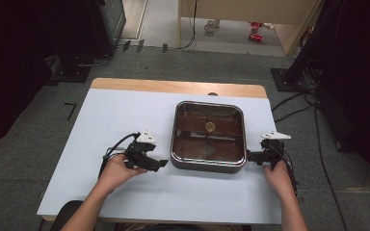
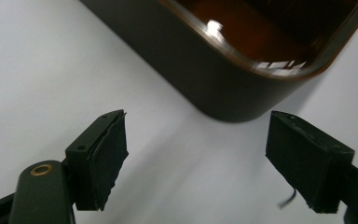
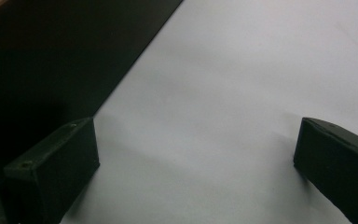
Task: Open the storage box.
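Left gripper held in the person's left hand, jaws spread wide with nothing between the pads, only bare tabletop in the gap as seen in the left gripper view. Just ahead of those jaws, the rounded near corner of the dark square metal pan with a shiny rim and brown interior, close to the tips but not touching them, a strip of table showing between. Right gripper held in the right hand on the opposite side of the same pan, jaws likewise standing well apart and gripping nothing; in the right gripper view the pan's dark side wall just beyond one pad, right against it or nearly so, contact not clear. Pan flat between the two grippers on the pale blue-grey tabletop. Farther off, beyond the pan, a bare wooden table edge, then grey floor.
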A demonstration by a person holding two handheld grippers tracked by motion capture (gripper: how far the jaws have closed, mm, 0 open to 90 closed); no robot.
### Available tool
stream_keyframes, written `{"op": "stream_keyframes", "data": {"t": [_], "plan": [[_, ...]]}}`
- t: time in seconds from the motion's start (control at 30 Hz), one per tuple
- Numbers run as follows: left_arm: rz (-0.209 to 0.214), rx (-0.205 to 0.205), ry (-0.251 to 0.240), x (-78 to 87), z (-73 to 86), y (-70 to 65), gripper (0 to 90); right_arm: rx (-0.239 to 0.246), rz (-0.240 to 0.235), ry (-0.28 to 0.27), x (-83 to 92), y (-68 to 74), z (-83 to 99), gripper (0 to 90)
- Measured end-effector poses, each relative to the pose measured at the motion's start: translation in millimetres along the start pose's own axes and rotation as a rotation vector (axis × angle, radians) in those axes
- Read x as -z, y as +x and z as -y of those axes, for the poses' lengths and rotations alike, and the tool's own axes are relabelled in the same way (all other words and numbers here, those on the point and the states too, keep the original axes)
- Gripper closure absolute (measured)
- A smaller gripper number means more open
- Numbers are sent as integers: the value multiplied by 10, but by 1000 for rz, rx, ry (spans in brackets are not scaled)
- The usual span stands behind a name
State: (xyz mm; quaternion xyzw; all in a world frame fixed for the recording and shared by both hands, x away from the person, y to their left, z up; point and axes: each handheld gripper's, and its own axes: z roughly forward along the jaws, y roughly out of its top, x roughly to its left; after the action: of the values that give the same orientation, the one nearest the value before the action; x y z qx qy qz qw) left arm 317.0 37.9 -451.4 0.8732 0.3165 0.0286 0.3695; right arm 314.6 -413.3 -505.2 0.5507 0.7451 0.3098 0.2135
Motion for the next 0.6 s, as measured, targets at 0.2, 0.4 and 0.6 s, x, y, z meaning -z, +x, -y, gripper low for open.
{"op": "stream_keyframes", "data": {"t": [0.2,0.4,0.6], "plan": [[79,25,-73,70,-171,-29,261,-1,1,-1,0,3,0,0],[21,-25,-50,31,-324,-88,305,-1,2,-1,0,3,0,0],[2,-80,-43,5,-513,-172,309,0,2,-1,0,3,1,0]]}}
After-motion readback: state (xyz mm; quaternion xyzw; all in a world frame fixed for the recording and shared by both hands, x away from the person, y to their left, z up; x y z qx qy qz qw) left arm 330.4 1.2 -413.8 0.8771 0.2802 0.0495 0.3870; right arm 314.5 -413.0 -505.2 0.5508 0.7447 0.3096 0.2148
